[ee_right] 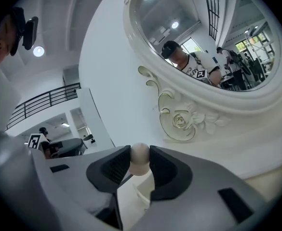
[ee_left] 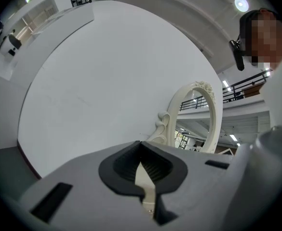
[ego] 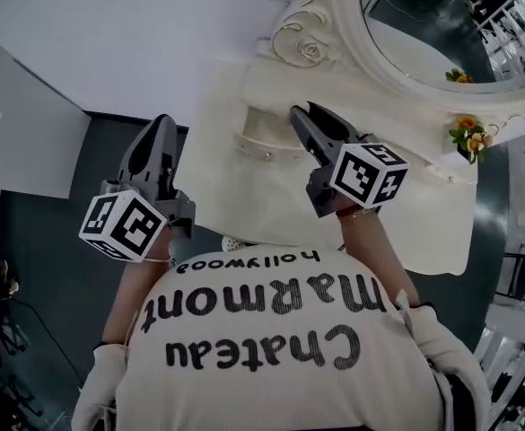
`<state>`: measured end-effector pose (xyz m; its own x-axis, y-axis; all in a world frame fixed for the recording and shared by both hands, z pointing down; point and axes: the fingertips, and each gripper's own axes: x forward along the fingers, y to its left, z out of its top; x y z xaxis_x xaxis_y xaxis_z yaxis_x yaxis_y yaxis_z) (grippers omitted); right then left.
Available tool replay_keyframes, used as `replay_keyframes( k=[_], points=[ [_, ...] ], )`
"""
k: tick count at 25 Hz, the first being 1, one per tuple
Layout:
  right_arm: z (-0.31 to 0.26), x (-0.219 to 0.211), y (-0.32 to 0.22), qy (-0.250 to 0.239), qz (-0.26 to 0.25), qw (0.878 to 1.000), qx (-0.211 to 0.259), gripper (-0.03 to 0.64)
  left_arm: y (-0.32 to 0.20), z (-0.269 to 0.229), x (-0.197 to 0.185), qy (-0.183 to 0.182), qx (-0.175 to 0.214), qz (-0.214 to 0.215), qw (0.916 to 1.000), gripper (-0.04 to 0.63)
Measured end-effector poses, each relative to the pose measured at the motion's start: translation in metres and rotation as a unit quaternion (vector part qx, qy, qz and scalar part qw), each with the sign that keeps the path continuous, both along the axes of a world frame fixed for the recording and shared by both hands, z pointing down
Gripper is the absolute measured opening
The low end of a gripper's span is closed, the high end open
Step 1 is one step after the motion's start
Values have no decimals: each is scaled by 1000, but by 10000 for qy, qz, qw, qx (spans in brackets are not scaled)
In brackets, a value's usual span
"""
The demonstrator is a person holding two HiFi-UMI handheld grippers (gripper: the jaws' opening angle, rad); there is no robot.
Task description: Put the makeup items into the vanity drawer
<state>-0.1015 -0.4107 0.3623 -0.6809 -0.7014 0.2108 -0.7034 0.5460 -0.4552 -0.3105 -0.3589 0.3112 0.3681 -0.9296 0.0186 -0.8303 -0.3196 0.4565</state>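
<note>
The right tongs (ee_right: 140,163) are clenched on a small round cream knob (ee_right: 140,154), which sits squarely between the two dark pads, with the pale drawer front (ee_right: 143,191) just beneath it (whether the drawer is pulled out at all, I cannot tell from these views). The left tongs (ee_left: 141,165) are pressed together on nothing; only a sliver of cream shows through the slit below where the pads meet. From the head view the left pair hangs over the dark floor (ego: 74,268) just off the left edge of the cream bench (ego: 244,205), well apart from the right pair, which reaches in over the bench top toward the raised tier under the mirror. Each carries its cube of square markers close to the person's arms. Farther back, the oval mirror (ee_right: 203,37) stands in its carved white frame with a moulded rose (ee_right: 180,120) at the base. A small bunch of orange and yellow flowers (ego: 469,136) sits at the right of the tier, and a plain white wall (ee_left: 107,71) rises behind the bench.
</note>
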Motion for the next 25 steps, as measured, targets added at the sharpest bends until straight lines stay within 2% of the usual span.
replay_keyframes(
  k=[7,14,25],
  points=[
    [27,-18,-8,346,104,9986,-382,141,-28,12,-10,58,-84,372,9993,9],
    [58,-34,-12,959,-16,9930,-690,141,-43,28,-25,190,-216,516,9983,9],
    [93,-49,-14,2040,-359,9738,-934,144,-48,46,-41,388,-346,537,9972,9]
  ],
)
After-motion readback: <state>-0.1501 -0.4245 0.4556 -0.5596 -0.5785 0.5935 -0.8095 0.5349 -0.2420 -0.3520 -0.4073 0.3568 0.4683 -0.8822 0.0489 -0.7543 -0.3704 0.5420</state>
